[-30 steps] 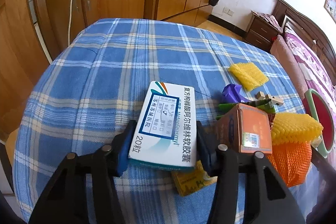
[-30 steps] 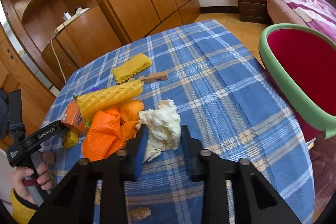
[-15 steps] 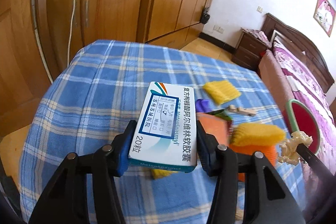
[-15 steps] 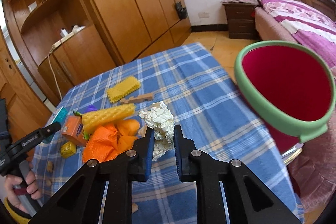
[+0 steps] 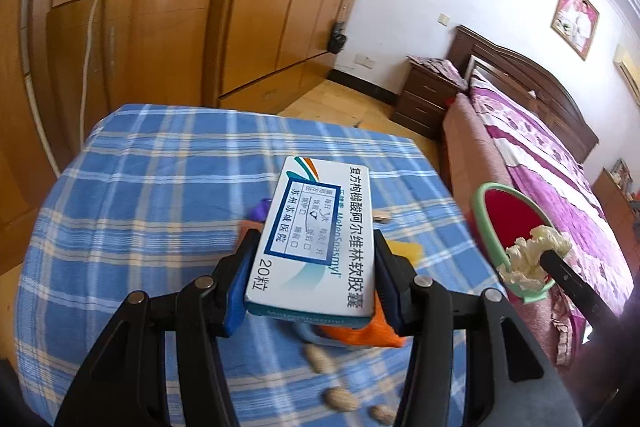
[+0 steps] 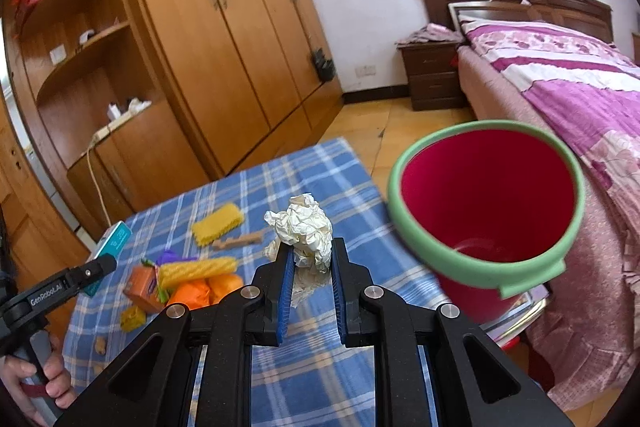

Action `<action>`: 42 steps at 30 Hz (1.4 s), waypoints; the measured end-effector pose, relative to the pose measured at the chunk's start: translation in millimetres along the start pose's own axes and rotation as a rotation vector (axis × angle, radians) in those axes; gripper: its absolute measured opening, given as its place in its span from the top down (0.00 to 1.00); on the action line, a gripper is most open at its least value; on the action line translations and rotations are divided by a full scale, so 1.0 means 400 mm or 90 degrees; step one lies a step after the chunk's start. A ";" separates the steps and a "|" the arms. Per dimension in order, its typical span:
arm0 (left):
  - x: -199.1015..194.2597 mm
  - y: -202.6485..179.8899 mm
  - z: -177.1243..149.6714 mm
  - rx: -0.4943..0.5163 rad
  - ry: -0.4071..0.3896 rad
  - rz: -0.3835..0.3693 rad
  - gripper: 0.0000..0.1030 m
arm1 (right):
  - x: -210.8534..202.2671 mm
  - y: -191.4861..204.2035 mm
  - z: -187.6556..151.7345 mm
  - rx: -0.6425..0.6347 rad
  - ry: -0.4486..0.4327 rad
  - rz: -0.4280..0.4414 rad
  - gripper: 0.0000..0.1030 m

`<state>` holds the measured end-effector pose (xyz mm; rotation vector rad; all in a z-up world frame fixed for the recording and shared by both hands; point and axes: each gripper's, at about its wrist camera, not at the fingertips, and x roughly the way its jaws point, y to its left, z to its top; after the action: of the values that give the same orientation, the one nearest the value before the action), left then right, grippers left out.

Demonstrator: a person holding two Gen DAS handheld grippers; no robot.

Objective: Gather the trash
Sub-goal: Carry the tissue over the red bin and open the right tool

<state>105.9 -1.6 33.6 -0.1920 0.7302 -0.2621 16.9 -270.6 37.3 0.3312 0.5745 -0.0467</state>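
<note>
1. The left gripper (image 5: 311, 269) pinches a white medicine box (image 5: 316, 241) by its sides, above the blue plaid surface (image 5: 140, 195).
2. The right gripper (image 6: 308, 263) squeezes a crumpled paper wad (image 6: 306, 227), raised beside the red bin (image 6: 486, 205) with its green rim.

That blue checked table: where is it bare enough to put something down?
The tablecloth is bare along its far edge and on the side beside the red bin. It is crowded around the orange netting, yellow foam and wooden piece.
</note>
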 end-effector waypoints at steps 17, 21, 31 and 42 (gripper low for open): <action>0.049 -0.243 0.006 0.069 0.031 -0.076 0.48 | -0.085 -0.182 0.047 0.077 -0.060 -0.041 0.82; 0.072 -0.299 0.004 0.085 0.039 -0.088 0.48 | -0.091 -0.232 0.056 0.098 -0.066 -0.054 0.82; 0.154 -0.437 -0.012 0.129 0.067 -0.121 0.48 | -0.092 -0.351 0.060 0.144 -0.068 -0.085 0.82; 0.249 -0.564 -0.036 0.185 0.102 -0.146 0.48 | -0.049 -0.433 0.060 0.163 -0.054 -0.113 0.82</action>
<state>129.2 -246.9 19.6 0.0235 0.8195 -0.6034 -10.4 -443.3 15.9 0.5245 0.5128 -0.3062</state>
